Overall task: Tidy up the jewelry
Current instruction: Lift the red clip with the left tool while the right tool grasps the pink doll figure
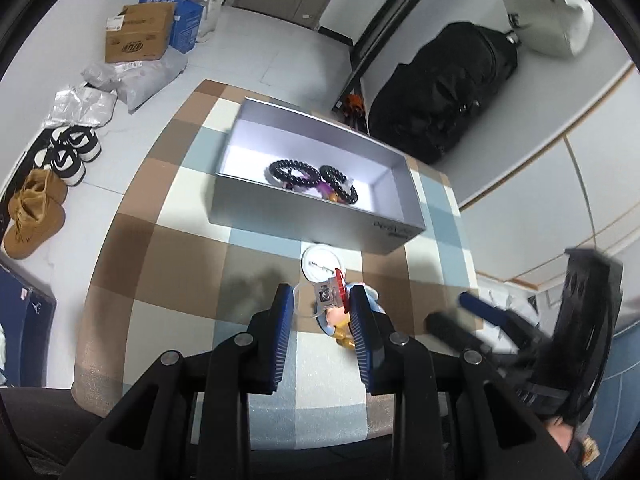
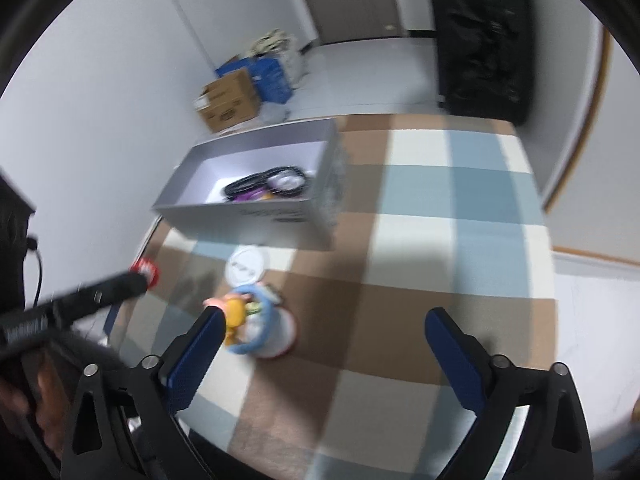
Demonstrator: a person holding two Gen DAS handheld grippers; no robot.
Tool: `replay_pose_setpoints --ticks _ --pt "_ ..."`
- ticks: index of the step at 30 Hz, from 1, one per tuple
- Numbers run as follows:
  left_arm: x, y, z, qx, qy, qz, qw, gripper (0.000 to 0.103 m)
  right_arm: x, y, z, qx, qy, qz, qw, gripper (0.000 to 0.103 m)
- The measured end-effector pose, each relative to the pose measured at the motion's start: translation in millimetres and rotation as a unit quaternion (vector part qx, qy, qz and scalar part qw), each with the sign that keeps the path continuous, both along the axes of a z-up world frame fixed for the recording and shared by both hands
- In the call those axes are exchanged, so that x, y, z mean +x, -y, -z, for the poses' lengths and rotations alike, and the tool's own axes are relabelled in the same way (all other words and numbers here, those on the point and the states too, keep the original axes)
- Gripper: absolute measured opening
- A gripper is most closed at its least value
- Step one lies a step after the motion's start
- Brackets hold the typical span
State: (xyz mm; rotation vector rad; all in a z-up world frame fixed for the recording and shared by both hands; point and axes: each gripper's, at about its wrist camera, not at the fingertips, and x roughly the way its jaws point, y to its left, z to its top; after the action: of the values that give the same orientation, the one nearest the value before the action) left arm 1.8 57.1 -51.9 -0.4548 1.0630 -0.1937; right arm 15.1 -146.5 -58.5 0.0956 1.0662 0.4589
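Note:
A grey open box (image 1: 304,216) stands on the checked tablecloth (image 1: 168,248) and holds black bead bracelets (image 1: 294,172) and purple pieces. My left gripper (image 1: 322,304) hangs above the table with a small clear packet with a red clip (image 1: 332,290) between its partly closed fingers; whether the pads press it is unclear. Below it lie a white round lid (image 1: 320,262) and a blue ring with a yellow figure (image 1: 340,326). My right gripper (image 2: 324,328) is wide open and empty, over the cloth right of the blue ring (image 2: 256,320). The box (image 2: 256,216) also shows there.
Cardboard and blue boxes (image 1: 140,32), plastic bags, sneakers and brown boots (image 1: 32,216) lie on the floor at left. A black bag (image 1: 444,92) stands behind the table. The table's right edge is near the right gripper's body (image 1: 560,320).

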Motion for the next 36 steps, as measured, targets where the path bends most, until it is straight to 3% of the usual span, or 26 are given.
replay_pose_setpoints --ticks 3,8,15,17,22,27,32,36 --pt "2 -2 1 -0.005 0.002 -0.003 1.0000 0.023 -7 -19 0 0.007 0.007 -0.043 0.999 0.086" --pt "7 -11 3 -0.035 -0.010 -0.006 0.9993 0.023 -15 -49 6 0.009 0.014 -0.100 0.995 0.083" --pt "11 -26 1 -0.039 -0.008 -0.021 0.9990 0.023 -15 -74 13 -0.004 0.032 -0.131 0.991 0.071" --pt "12 -33 4 -0.047 -0.015 -0.029 0.9983 0.023 -13 -81 16 -0.015 0.036 -0.142 0.989 0.059" --pt "15 -41 11 -0.049 -0.030 -0.039 0.9976 0.023 -14 -96 20 -0.074 0.064 -0.164 0.982 0.053" --pt "17 -39 12 -0.046 -0.034 -0.034 0.9978 0.023 -23 -106 24 -0.114 0.082 -0.189 0.972 0.033" --pt "17 -37 11 -0.045 -0.033 -0.031 0.9980 0.023 -20 -103 23 -0.112 0.079 -0.179 0.974 0.033" --pt "16 -36 12 -0.042 -0.035 -0.032 0.9980 0.023 -13 -93 15 -0.067 0.071 -0.164 0.982 0.033"
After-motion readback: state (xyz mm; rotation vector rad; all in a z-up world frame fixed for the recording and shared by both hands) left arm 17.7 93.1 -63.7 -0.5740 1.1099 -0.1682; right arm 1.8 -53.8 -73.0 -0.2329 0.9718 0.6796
